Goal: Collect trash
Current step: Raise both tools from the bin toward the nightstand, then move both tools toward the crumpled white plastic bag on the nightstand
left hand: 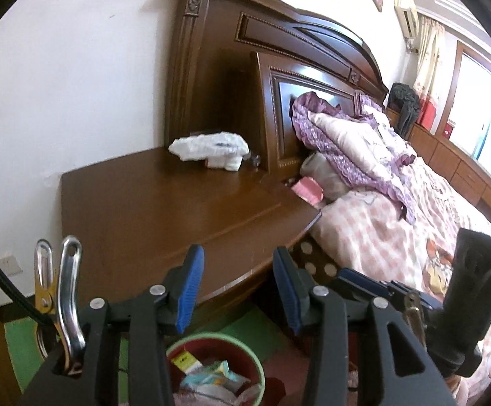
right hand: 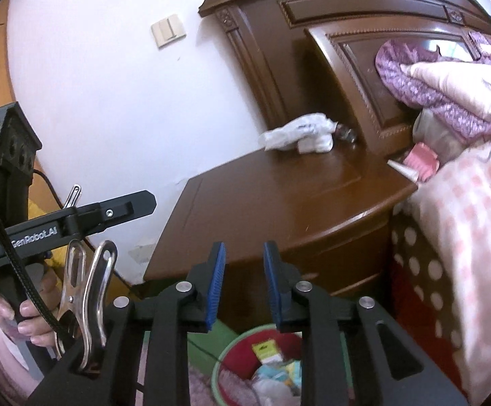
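Item: crumpled white wrapper [left hand: 208, 150], lying at the back of the brown bedside surface [left hand: 164, 216], against the headboard [left hand: 231, 67].
Handling, by judgement: light, soft, crushable, likely crinkly plastic or tissue; no breakage risk. Best pinched at a raised fold in the middle.
Destination: bin [left hand: 255, 358] on the floor below the surface's front edge, already holding packets.
Left claw [left hand: 237, 291]: released, nothing between the blue pads.
Right claw [right hand: 243, 287]: released, empty; both well apart from the wrapper.
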Motion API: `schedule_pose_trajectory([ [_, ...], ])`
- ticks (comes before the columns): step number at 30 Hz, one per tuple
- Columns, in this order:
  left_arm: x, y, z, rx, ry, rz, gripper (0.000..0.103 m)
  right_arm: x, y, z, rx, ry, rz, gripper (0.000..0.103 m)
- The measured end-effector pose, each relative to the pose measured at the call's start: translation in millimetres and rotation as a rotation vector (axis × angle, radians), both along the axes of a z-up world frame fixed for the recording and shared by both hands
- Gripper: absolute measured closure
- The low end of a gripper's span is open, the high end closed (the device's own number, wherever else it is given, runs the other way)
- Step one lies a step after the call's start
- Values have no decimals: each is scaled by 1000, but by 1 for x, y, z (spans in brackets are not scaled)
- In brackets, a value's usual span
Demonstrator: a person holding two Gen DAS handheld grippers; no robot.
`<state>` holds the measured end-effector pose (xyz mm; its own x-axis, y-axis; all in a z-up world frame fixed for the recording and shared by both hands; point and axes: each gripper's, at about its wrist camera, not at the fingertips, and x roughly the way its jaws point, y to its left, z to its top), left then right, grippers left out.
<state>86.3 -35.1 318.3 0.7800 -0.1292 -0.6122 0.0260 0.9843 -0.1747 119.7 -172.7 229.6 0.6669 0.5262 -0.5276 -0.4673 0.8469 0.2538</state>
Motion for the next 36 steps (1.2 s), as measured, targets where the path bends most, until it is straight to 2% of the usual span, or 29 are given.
schedule_pose_trajectory([
  [2,15,-4,3,11,-12,0,56,10,-3,4,1,-10,-18,78],
  [4,28,-6,2,22,-14,-4,48,20,-8,6,11,-15,-41,77],
  [6,41,-8,0,27,-8,-9,47,31,-12,5,24,-11,-60,77],
  [20,147,-3,-30,-41,30,14,41,97,-31,-6,23,5,-101,75],
  [27,200,16,-35,-60,19,97,41,141,-29,-4,-21,13,-107,75],
  [36,266,45,-47,-40,43,155,41,201,-21,-1,-7,33,-104,70],
])
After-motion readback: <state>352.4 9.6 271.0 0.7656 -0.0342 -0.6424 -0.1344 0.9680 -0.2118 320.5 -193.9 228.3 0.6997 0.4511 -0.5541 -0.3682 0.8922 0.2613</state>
